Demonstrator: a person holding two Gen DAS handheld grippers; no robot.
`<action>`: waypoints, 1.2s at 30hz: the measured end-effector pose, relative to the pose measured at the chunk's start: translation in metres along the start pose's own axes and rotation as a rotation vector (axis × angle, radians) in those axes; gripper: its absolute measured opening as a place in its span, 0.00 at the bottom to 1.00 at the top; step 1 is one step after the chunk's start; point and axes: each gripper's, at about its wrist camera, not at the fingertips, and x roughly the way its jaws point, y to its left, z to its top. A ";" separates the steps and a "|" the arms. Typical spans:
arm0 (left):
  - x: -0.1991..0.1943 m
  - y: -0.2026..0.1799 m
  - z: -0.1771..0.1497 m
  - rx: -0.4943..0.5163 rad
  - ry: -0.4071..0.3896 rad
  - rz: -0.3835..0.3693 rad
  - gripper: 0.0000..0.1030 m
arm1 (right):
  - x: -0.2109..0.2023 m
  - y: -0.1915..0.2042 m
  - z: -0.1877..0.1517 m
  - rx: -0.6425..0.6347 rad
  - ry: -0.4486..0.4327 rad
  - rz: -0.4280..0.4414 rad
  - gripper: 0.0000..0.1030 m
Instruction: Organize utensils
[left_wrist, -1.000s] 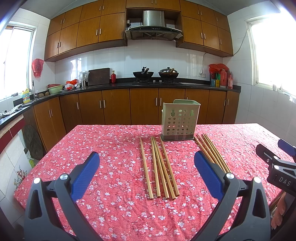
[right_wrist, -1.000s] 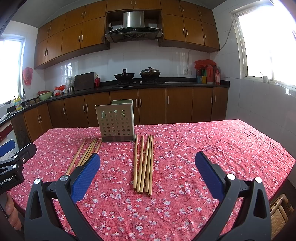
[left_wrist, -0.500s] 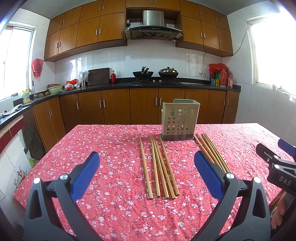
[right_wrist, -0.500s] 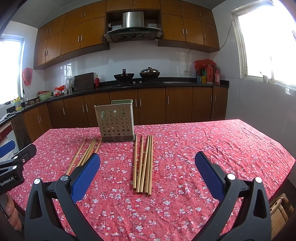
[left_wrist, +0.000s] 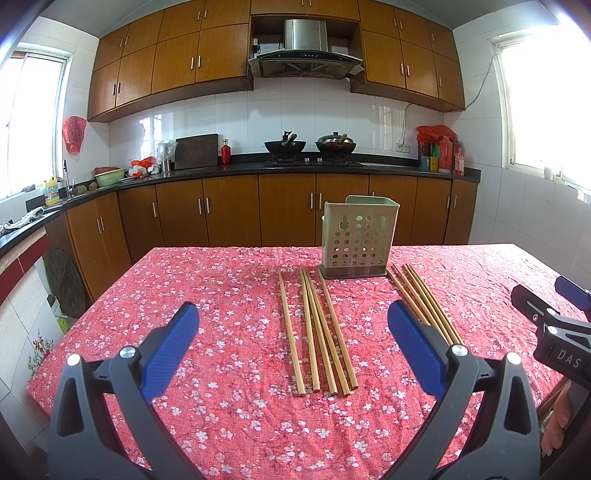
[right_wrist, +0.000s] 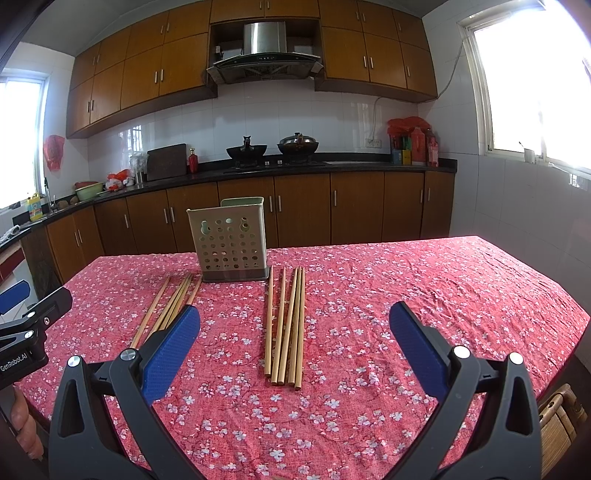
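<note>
A pale green perforated utensil holder (left_wrist: 357, 236) stands upright on the red floral tablecloth (left_wrist: 221, 295); it also shows in the right wrist view (right_wrist: 231, 240). Two groups of wooden chopsticks lie flat in front of it: a left group (left_wrist: 317, 332), also in the right wrist view (right_wrist: 170, 306), and a right group (left_wrist: 424, 299), also in the right wrist view (right_wrist: 286, 325). My left gripper (left_wrist: 291, 339) is open and empty, above the table short of the left group. My right gripper (right_wrist: 293, 339) is open and empty, short of the right group.
The table's far edge runs behind the holder, with kitchen cabinets (left_wrist: 229, 210) and a counter beyond. The right gripper's body (left_wrist: 554, 332) shows at the right of the left wrist view. A woven stool (right_wrist: 557, 417) stands by the table's right corner.
</note>
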 end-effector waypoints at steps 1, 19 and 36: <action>0.000 0.000 0.000 0.000 0.001 0.000 0.96 | 0.000 0.000 0.000 0.000 0.001 0.000 0.98; 0.043 0.013 -0.015 -0.019 0.158 0.065 0.96 | 0.059 -0.035 -0.013 0.134 0.225 -0.022 0.98; 0.137 0.047 -0.015 -0.106 0.396 0.028 0.75 | 0.170 -0.034 -0.015 0.150 0.549 0.072 0.21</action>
